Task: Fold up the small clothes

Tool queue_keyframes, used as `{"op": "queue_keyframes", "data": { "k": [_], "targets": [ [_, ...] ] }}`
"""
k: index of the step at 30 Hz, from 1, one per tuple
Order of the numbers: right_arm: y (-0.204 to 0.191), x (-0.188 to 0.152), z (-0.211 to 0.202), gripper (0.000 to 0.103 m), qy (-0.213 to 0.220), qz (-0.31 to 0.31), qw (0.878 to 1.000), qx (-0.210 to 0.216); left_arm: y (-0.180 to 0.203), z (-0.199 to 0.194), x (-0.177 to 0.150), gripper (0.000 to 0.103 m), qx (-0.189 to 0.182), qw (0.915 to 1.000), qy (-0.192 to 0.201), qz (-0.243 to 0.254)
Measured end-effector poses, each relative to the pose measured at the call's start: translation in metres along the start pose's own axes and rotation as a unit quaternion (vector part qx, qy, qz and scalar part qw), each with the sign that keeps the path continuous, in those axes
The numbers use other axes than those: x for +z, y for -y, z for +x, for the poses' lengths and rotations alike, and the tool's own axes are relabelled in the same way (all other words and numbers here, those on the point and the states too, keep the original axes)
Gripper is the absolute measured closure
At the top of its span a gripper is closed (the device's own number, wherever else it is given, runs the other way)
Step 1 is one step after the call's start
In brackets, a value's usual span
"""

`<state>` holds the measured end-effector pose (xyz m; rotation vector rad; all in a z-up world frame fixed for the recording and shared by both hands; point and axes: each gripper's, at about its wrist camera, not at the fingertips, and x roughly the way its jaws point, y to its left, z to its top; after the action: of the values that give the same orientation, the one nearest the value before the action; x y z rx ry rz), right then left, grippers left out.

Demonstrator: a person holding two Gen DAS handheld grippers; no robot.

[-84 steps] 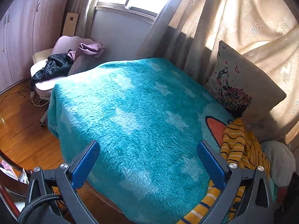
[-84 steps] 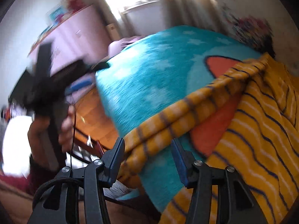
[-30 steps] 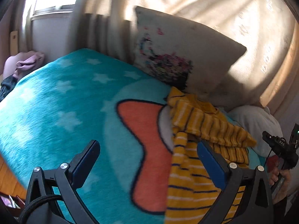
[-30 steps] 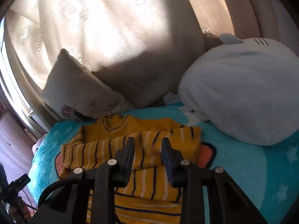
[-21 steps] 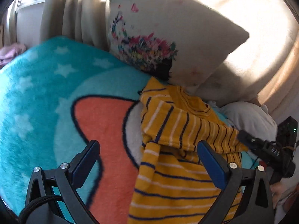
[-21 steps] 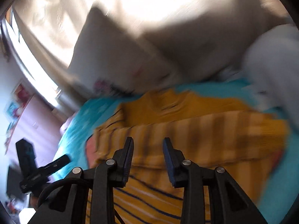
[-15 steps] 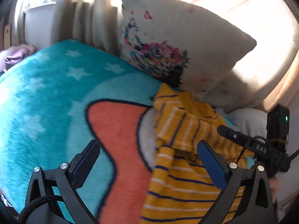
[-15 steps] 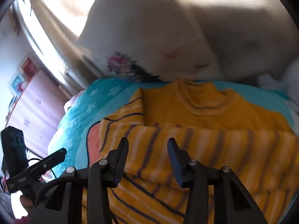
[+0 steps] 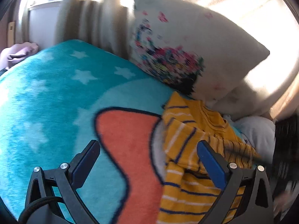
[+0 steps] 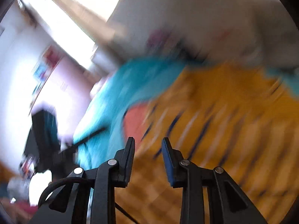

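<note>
A small yellow top with navy and white stripes (image 9: 188, 149) lies crumpled on the teal blanket (image 9: 56, 97), against a white flowered pillow (image 9: 186, 56). My left gripper (image 9: 149, 160) is wide open and empty, held low over the blanket's orange patch, with its right finger over the top's edge. In the right wrist view, which is badly blurred, the top (image 10: 224, 123) fills the lower right. My right gripper (image 10: 148, 145) is partly open with nothing between its fingers, just above the top.
The other gripper and the hand holding it (image 10: 46, 134) show at the left of the right wrist view. A white plush cushion (image 9: 257, 130) lies right of the top. Curtains (image 9: 93, 22) hang behind the bed. A chair with clothes (image 9: 16, 54) stands at far left.
The left gripper drew back a little and stayed open. The right gripper swung sharply left and down over the top, blurring its view; its fingers stayed slightly apart.
</note>
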<state>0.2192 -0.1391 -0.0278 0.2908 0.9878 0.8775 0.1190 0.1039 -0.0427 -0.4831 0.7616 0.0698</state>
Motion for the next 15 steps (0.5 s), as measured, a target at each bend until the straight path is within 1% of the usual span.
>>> {"op": "queue_keyframes", "data": {
  "k": [1, 2, 3, 5, 6, 7, 8, 9, 10, 11, 12, 13, 15],
  "targets": [
    [0.007, 0.012, -0.002, 0.065, 0.016, 0.01, 1.0, -0.02, 0.009, 0.008, -0.001, 0.0, -0.007, 0.9999, -0.003, 0.012],
    [0.014, 0.024, 0.001, 0.055, 0.023, 0.016, 0.999, -0.037, 0.016, 0.014, -0.003, 0.0, -0.008, 0.9997, -0.004, 0.023],
    [0.021, 0.035, 0.011, 0.05, 0.015, 0.019, 0.999, -0.046, 0.023, 0.02, -0.004, 0.0, -0.007, 0.9993, -0.004, 0.036],
    [0.034, 0.045, 0.038, 0.05, -0.025, 0.032, 0.998, -0.054, 0.035, 0.037, -0.008, 0.0, 0.003, 0.9981, -0.013, 0.061],
    [0.04, 0.046, 0.051, 0.05, -0.044, 0.04, 0.997, -0.057, 0.036, 0.042, -0.01, 0.002, 0.005, 0.9978, -0.016, 0.063],
    [0.044, 0.045, 0.063, 0.05, -0.059, 0.043, 0.995, -0.062, 0.037, 0.048, -0.012, 0.005, 0.007, 0.9976, -0.021, 0.065],
    [0.046, 0.043, 0.074, 0.051, -0.075, 0.043, 0.994, -0.07, 0.038, 0.053, -0.016, 0.011, 0.01, 0.9972, -0.029, 0.068],
    [0.044, 0.039, 0.084, 0.051, -0.088, 0.037, 0.993, -0.076, 0.039, 0.057, -0.018, 0.014, 0.011, 0.9968, -0.035, 0.071],
    [0.041, 0.038, 0.089, 0.053, -0.092, 0.029, 0.992, -0.079, 0.039, 0.061, -0.021, 0.015, 0.014, 0.9963, -0.041, 0.074],
    [0.038, 0.037, 0.09, 0.068, -0.09, 0.018, 0.993, -0.078, 0.039, 0.065, -0.023, 0.015, 0.015, 0.9961, -0.044, 0.075],
    [0.033, 0.037, 0.091, 0.095, -0.093, 0.009, 0.994, -0.061, 0.038, 0.067, -0.025, 0.015, 0.016, 0.996, -0.045, 0.075],
    [0.028, 0.038, 0.092, 0.098, -0.097, 0.007, 0.994, -0.048, 0.036, 0.068, -0.025, 0.015, 0.015, 0.9961, -0.047, 0.073],
    [0.014, 0.042, 0.091, 0.099, -0.088, -0.018, 0.994, -0.058, 0.036, 0.068, -0.025, 0.015, 0.015, 0.9965, -0.043, 0.071]
  ]
}}
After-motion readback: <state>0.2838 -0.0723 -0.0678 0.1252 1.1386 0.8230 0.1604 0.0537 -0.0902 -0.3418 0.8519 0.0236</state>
